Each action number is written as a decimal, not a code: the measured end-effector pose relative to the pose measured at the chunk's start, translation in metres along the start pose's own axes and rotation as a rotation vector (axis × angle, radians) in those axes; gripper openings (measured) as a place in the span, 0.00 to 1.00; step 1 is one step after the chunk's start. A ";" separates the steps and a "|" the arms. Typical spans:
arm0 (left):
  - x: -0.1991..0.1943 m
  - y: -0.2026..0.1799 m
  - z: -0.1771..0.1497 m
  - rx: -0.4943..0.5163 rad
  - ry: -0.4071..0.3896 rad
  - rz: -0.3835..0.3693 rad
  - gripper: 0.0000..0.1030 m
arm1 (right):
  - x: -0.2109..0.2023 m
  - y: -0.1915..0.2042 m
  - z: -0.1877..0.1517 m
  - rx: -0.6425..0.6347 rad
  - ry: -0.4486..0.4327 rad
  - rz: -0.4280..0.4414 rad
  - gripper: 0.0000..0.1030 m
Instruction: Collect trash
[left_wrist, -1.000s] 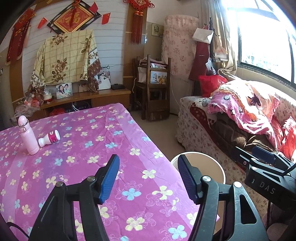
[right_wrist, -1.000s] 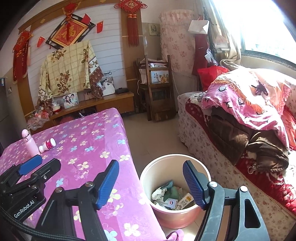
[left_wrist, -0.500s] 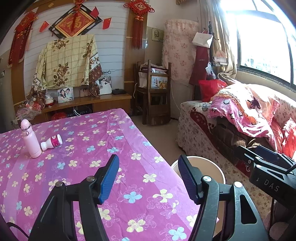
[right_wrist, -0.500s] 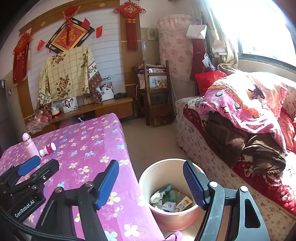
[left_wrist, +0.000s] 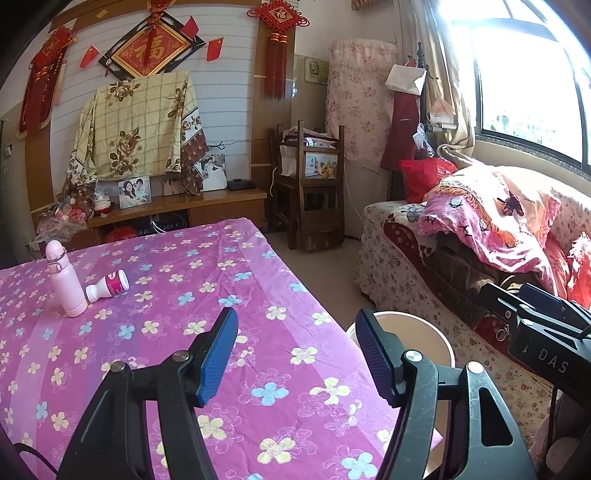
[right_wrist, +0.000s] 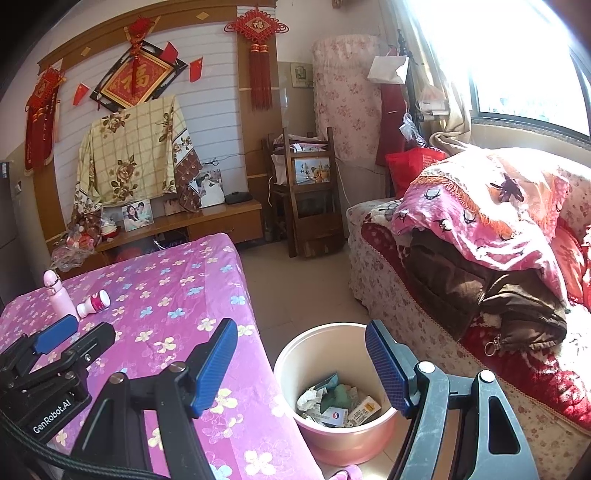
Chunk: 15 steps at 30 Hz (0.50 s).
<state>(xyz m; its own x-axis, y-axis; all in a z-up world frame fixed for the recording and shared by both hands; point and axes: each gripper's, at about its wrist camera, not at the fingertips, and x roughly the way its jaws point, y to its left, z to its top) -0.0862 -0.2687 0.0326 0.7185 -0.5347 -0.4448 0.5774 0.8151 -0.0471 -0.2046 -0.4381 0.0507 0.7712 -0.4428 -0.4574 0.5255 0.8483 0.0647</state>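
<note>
A pink bin (right_wrist: 334, 443) stands on the floor beside the table, holding crumpled paper and small packets (right_wrist: 332, 404); its rim also shows in the left wrist view (left_wrist: 424, 325). My right gripper (right_wrist: 301, 363) is open and empty above the bin and the table edge. My left gripper (left_wrist: 297, 350) is open and empty over the purple flowered tablecloth (left_wrist: 166, 295). A small white and pink bottle (left_wrist: 108, 287) lies on its side at the far left of the table, next to an upright pink flask (left_wrist: 64, 278).
A sofa (right_wrist: 480, 295) piled with blankets and a brown jacket runs along the right, under the window. A wooden chair (right_wrist: 306, 195) and a low cabinet with photos (right_wrist: 184, 221) stand at the back. Bare floor lies between table and sofa.
Both grippers have risen and drawn back slightly, so the views show more of the table and room. Jaws stay open and empty.
</note>
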 end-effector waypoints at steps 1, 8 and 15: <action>0.000 0.000 0.000 0.001 0.000 0.001 0.65 | 0.000 0.000 0.000 -0.002 0.001 -0.001 0.73; 0.000 0.001 -0.001 0.004 -0.001 0.003 0.65 | 0.000 -0.002 0.000 0.003 0.005 -0.002 0.73; 0.001 0.003 -0.002 -0.002 0.006 0.001 0.65 | 0.002 -0.002 -0.001 0.004 0.010 -0.002 0.73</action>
<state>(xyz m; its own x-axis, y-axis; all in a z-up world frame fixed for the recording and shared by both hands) -0.0846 -0.2663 0.0299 0.7165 -0.5328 -0.4503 0.5762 0.8159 -0.0486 -0.2046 -0.4400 0.0490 0.7665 -0.4415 -0.4664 0.5286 0.8462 0.0676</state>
